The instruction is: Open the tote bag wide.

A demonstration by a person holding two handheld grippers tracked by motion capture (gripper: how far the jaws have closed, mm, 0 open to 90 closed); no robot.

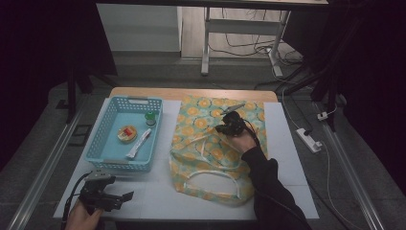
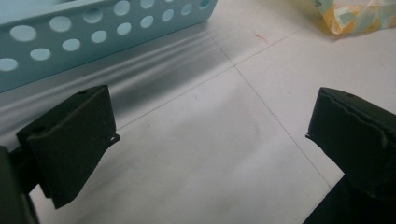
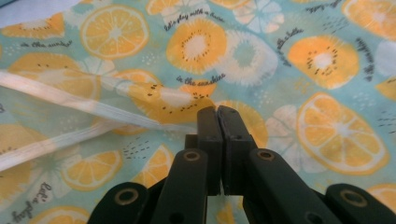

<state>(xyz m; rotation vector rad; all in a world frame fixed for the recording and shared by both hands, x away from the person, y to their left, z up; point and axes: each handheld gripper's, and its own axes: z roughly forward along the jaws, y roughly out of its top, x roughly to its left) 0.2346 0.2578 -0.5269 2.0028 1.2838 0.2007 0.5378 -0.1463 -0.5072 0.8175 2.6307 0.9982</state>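
While the left gripper [image 1: 125, 196] hovers wide open over the white worktop [image 1: 153, 191] just in front of the blue basket [image 1: 98, 143], the right gripper [image 3: 217, 111] rests pressed closed on the fruit-print bag [image 1: 201, 143]; whether it pinches fabric is unclear.

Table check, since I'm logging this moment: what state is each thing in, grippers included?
Left gripper: open, over bare table beside the basket.
Right gripper: shut, over the bag; whether it pinches fabric I cannot tell.
Bag: lying flat, mouth toward the person, handles loose.
Basket: upright, holding three things.
Green bottle: standing.
White tube: lying down.
Round item: lying flat.
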